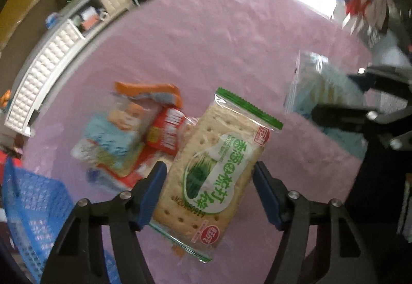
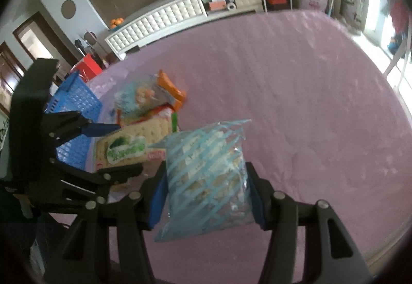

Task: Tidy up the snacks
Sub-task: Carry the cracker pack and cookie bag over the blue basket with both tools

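Observation:
My left gripper (image 1: 208,188) is shut on a green-labelled cracker packet (image 1: 213,168) and holds it above the pink bed cover; the packet also shows in the right wrist view (image 2: 128,150). My right gripper (image 2: 206,193) is shut on a blue-striped snack bag (image 2: 208,181), seen in the left wrist view (image 1: 316,83) at the right. A pile of snack packets (image 1: 128,137) lies on the cover beyond the left gripper, and shows in the right wrist view (image 2: 149,101). A blue plastic basket (image 1: 33,204) stands at the left (image 2: 74,114).
The pink bed cover (image 1: 231,39) stretches far and right. A white padded cabinet (image 2: 164,18) with shelves runs along the far wall. A bright window (image 2: 396,34) is at the right.

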